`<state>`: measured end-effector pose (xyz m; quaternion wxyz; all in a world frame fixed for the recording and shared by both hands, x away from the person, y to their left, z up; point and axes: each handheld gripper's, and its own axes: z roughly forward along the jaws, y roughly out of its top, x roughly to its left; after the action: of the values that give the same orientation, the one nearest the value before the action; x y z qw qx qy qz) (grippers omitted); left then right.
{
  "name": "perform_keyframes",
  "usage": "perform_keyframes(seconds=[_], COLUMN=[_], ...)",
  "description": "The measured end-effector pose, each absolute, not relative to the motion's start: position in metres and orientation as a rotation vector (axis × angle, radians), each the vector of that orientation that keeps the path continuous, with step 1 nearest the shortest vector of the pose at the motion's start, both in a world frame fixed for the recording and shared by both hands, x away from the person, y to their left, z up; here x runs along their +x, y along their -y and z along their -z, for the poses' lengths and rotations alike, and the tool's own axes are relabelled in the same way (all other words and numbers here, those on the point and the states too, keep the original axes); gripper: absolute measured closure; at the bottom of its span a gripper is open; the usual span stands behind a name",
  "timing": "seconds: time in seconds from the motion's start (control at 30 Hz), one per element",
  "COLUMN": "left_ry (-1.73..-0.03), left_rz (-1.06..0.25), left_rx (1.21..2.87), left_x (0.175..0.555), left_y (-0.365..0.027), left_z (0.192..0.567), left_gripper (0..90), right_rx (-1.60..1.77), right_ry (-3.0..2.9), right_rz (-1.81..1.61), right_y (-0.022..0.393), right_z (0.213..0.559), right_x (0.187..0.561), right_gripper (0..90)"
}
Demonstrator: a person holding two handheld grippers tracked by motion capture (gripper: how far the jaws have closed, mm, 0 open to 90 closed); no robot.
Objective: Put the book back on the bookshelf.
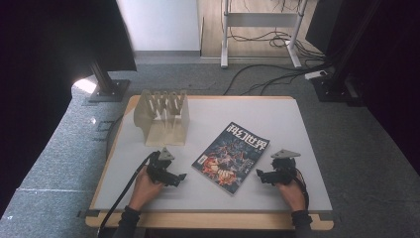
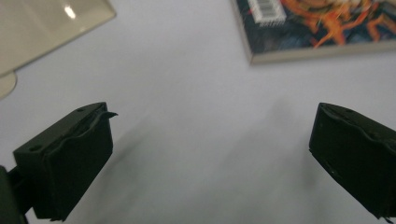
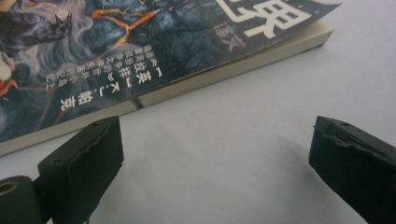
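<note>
book: cut off by top edge, blurred | rack: cropped at left edge

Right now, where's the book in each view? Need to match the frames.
High view: book lies flat at table centre, between the two grippers.
Left gripper view: its corner with the barcode sits top right, beyond the open jaws.
Right gripper view: cover and page edge cross the top left.
Shared landmark: the white tabletop.

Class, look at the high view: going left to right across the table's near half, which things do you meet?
left gripper → magazine → right gripper
</note>
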<state>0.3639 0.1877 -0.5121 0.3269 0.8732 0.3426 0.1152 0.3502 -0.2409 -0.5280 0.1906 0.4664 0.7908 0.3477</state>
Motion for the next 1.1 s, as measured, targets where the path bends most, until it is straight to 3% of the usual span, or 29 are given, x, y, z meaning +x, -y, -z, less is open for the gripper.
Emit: perform_keyframes(seconds=[0.5, 1.1], left_ry=[-0.776, -0.740], left_rz=[-0.219, -0.145], left_rx=[2.294, 2.315], left_x=[0.398, 0.415], left_y=[-0.142, -0.109], left_z=[0.495, 0.524], left_gripper=[0.0, 0.0], right_rx=[1.251, 1.233], right_ry=[-2.216, -2.331], right_rz=[-1.019, -1.009], right_y=[0.241, 0.235], right_z=[0.510, 0.528], right_x=[0.393, 0.457], right_gripper=[0.0, 0.0])
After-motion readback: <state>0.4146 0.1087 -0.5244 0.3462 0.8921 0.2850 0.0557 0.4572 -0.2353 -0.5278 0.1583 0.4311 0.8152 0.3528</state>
